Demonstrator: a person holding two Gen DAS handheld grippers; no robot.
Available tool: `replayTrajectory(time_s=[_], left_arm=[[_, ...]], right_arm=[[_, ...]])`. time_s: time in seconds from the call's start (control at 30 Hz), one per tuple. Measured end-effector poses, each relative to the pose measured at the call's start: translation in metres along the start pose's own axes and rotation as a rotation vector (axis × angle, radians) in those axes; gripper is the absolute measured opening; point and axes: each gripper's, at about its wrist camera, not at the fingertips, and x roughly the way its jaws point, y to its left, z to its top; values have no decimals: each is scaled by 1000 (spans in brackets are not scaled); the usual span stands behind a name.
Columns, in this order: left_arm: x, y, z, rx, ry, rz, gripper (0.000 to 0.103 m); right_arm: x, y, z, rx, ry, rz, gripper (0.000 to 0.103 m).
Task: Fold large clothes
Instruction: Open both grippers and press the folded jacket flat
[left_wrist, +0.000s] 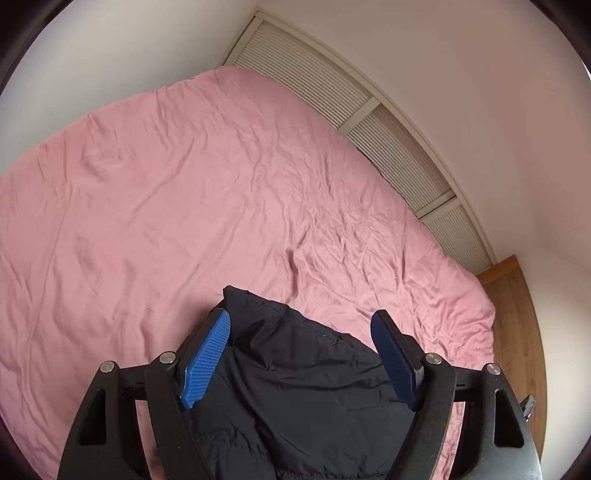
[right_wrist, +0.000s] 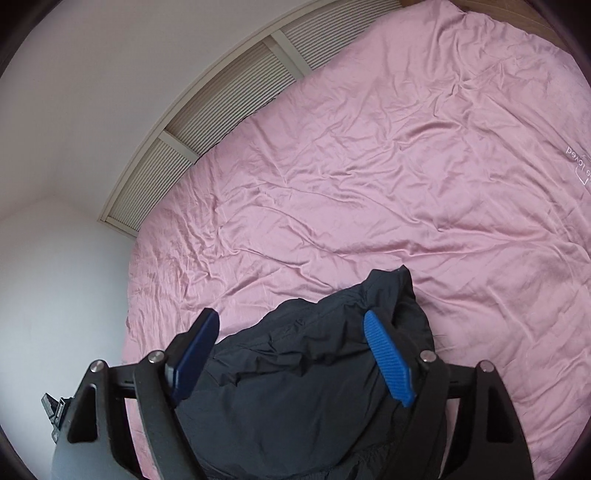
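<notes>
Left wrist view: my left gripper (left_wrist: 301, 325) spread wide above the black jacket (left_wrist: 295, 387), which lies bunched on the pink bedsheet (left_wrist: 184, 184). Right wrist view: my right gripper (right_wrist: 291, 325), likewise parted, grips nothing.

Black jacket (left_wrist: 295, 387), perhaps folded, on bed

jacket (left_wrist: 295, 387) black | sheet (left_wrist: 166, 203) pink | fingers (left_wrist: 205, 360) blue, ribbed

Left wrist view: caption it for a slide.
Open left gripper above a dark padded garment lying on a pink bedsheet.
</notes>
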Motion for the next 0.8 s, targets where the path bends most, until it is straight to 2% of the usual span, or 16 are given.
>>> replayTrajectory(time_s=[0.1, 0.23, 0.37, 0.53, 0.67, 0.8], left_arm=[[1, -16, -18, 94, -2, 39, 78], [10, -40, -56, 216, 1, 65, 78], [30, -65, -100, 347, 4, 98, 78], [63, -99, -154, 500, 20, 112, 78], [107, -123, -174, 615, 55, 144, 79], [151, -133, -167, 645, 71, 202, 81]], right_arm=[[-9, 27, -16, -120, -7, 0, 81], [-6, 63, -54, -269, -3, 21, 81], [8, 95, -104, -407, 5, 29, 81], [36, 115, -159, -529, 29, 23, 81], [73, 114, -175, -569, 58, -18, 81], [111, 108, -166, -575, 79, -66, 81]])
